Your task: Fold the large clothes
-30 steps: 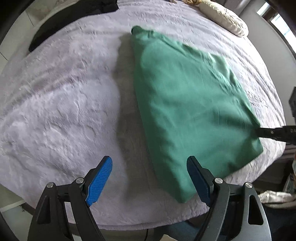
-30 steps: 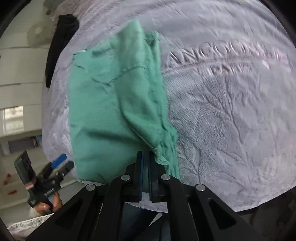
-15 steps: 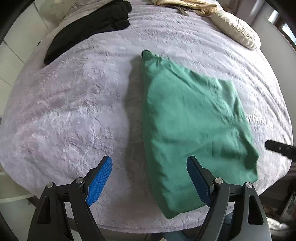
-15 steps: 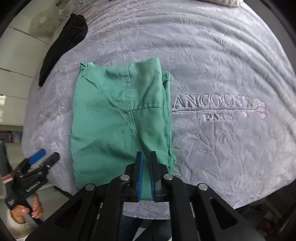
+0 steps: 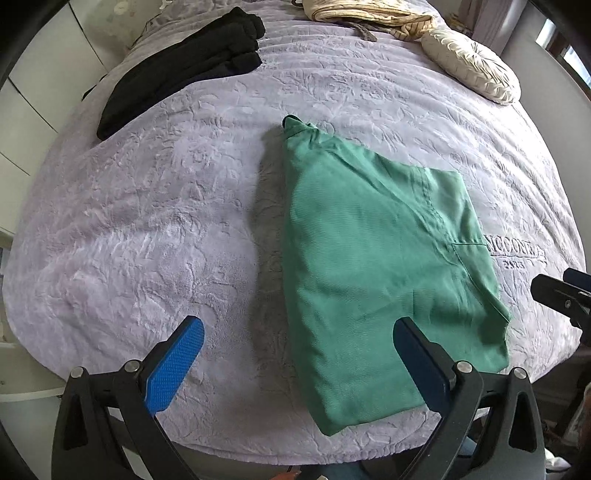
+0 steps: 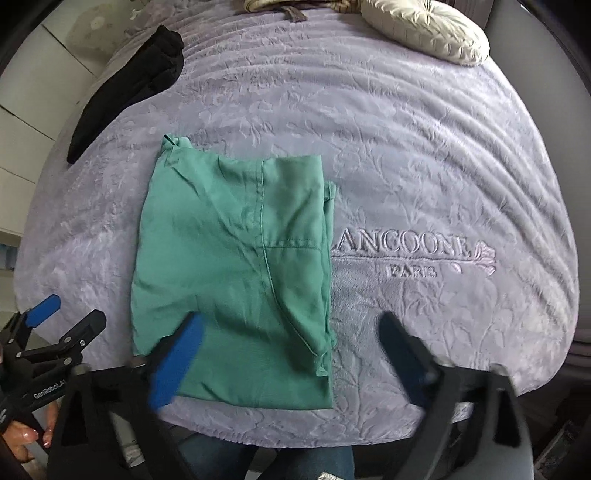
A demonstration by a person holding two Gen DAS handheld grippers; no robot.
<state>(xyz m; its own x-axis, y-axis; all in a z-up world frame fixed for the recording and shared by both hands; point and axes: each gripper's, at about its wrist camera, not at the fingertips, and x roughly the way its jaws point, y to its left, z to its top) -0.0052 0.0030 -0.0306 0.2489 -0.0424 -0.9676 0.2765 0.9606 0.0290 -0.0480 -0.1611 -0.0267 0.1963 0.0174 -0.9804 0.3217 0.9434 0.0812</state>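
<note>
The folded green garment (image 6: pixel 232 266) lies flat near the front edge of the lavender bedspread (image 6: pixel 424 155), with bare cover to its right. The right gripper (image 6: pixel 288 354) hovers over its near edge, 2 fingers spread, apparently holding nothing. The left gripper (image 5: pixel 295 365) hovers spread too.

Folded garment (image 5: pixel 373 273) laid flat on bedspread (image 5: pixel 147 229), near front edge. Embroidered lettering (image 6: pixel 402 251) set just right of garment on bedspread. Dark clothing (image 5: pixel 184 62) placed far left, behind garment, well apart. Cushion (image 5: pixel 472 66) set far right at back; bundled cloth (image 5: pixel 362 14) beside it, to its left. Left gripper (image 5: pixel 299 365) held over front edge; right gripper (image 6: pixel 291 354) likewise, over garment's near end.
</note>
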